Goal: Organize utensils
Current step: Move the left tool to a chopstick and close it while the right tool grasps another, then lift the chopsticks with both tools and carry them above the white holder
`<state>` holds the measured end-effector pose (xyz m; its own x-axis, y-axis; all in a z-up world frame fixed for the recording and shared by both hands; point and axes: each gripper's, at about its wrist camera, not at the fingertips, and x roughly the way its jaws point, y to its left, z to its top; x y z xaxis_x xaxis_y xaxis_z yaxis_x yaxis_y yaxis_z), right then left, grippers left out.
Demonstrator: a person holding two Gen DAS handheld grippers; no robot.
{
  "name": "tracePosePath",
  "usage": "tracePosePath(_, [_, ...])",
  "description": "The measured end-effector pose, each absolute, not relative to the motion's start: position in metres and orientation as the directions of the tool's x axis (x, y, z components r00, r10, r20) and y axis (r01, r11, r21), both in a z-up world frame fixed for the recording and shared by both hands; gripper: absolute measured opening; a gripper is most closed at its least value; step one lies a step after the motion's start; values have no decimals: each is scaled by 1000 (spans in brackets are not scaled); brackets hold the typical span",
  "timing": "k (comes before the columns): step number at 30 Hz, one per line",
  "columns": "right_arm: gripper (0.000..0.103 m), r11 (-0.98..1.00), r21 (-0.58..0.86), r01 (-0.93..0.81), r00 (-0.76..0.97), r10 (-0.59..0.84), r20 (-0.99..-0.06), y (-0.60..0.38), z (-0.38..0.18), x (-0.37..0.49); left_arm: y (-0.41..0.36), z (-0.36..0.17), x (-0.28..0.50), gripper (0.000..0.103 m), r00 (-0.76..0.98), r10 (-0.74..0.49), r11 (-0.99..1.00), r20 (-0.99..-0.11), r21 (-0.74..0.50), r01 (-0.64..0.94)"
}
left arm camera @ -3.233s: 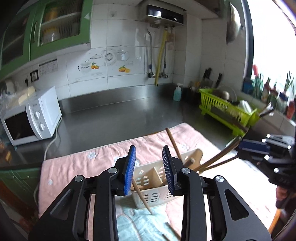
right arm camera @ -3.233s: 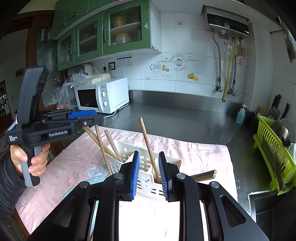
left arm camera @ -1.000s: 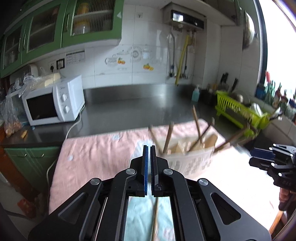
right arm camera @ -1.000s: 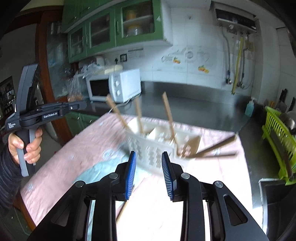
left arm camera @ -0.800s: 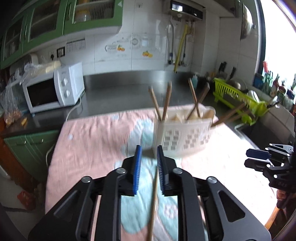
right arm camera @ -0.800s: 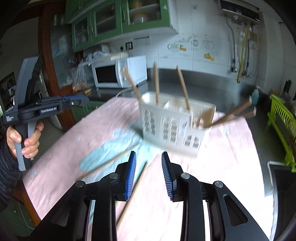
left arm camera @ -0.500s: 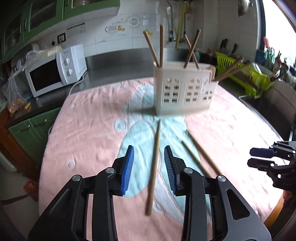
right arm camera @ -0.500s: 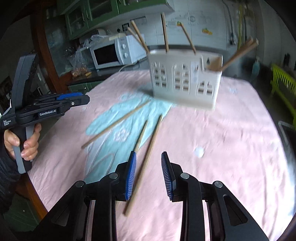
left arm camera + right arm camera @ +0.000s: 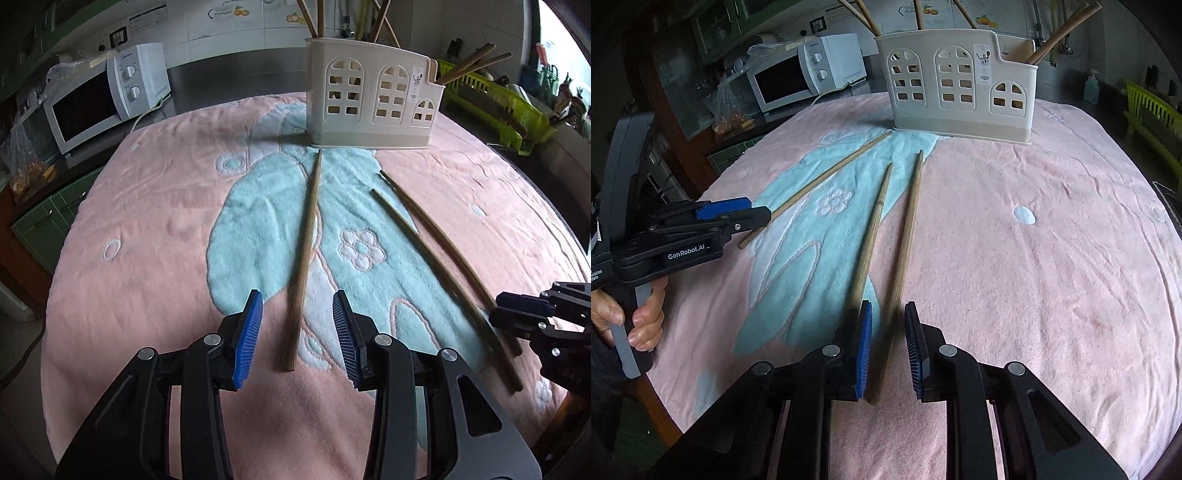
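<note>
A cream utensil caddy (image 9: 373,99) with arched cut-outs stands on the pink towel (image 9: 147,221), with several wooden chopsticks upright in it; it also shows in the right wrist view (image 9: 960,85). Three chopsticks lie loose on the towel. My left gripper (image 9: 297,314) is open, its pads either side of the near end of one chopstick (image 9: 306,251). My right gripper (image 9: 888,332) is open around the near end of another chopstick (image 9: 905,240), with a third chopstick (image 9: 871,236) just left of it, passing under the left pad.
A white microwave (image 9: 103,99) stands at the back left on the steel counter. A green dish rack (image 9: 495,103) stands at the back right. The towel's near edge is close below both grippers.
Both grippers have dropped from above the caddy down to the towel and pulled back. The left gripper, shut a second ago, has opened wide around a chopstick.
</note>
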<state>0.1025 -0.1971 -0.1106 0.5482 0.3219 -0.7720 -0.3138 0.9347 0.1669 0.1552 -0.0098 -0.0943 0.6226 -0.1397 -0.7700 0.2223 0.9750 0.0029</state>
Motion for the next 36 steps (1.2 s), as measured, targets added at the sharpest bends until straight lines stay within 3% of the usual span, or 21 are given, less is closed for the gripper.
tracePosePath(5, [17,945,103,-310,571,271,-775,-189,-112,99,-12,-101,163,40,607,-141,974,-782,1,227])
tracePosePath(12, [9,953,75,-294,583,241,-776,-190,-113,100,-12,-107,169,39,602,-147,975,-785,-14,221])
tracePosePath(20, [7,955,70,-289,593,236,-770,-191,-113,100,-21,-105,165,19,604,-118,977,-788,15,211])
tracePosePath(25, [6,954,74,-291,596,241,-766,-192,-114,98,-24,-105,165,14,604,-110,978,-790,23,208])
tracePosePath(27, [6,954,84,-289,598,248,-762,-193,-113,98,-18,-104,167,7,597,-123,980,-793,-1,200])
tracePosePath(36, [6,949,85,-304,669,276,-690,-205,-78,85,-8,-67,155,5,655,-198,976,-729,-84,201])
